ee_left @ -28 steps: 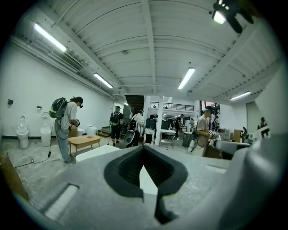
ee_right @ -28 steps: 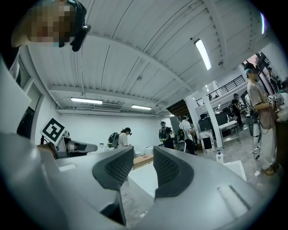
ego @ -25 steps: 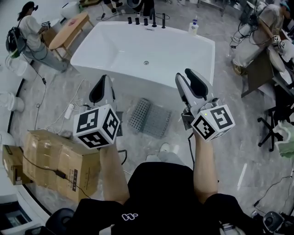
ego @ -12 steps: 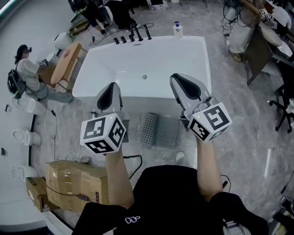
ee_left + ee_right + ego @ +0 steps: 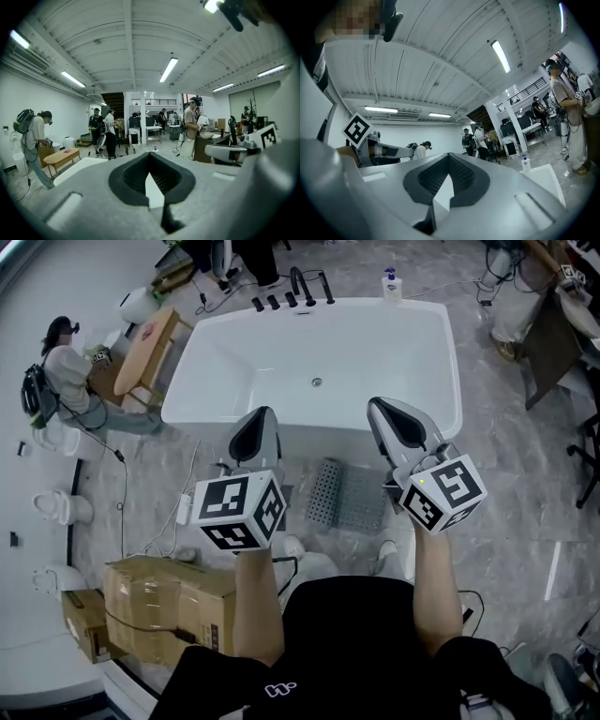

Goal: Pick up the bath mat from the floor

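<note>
Left gripper [image 5: 255, 432]: pressed together | right gripper [image 5: 398, 423]: pressed together | bath mat [image 5: 349, 495]: long axis along bathtub [image 5: 319, 348]

There was one white bathtub [image 5: 319, 362], with one grey perforated bath mat [image 5: 349, 495] on the floor before it and one pump bottle [image 5: 391, 284] at its far rim. Two cardboard boxes [image 5: 164, 601] sat at the lower left. There was also one wooden bench [image 5: 148, 341], one white power strip [image 5: 184, 510] and one person wearing a backpack [image 5: 64, 367]. The black tap fittings [image 5: 286, 299] numbered perhaps five, too small to count surely.
</note>
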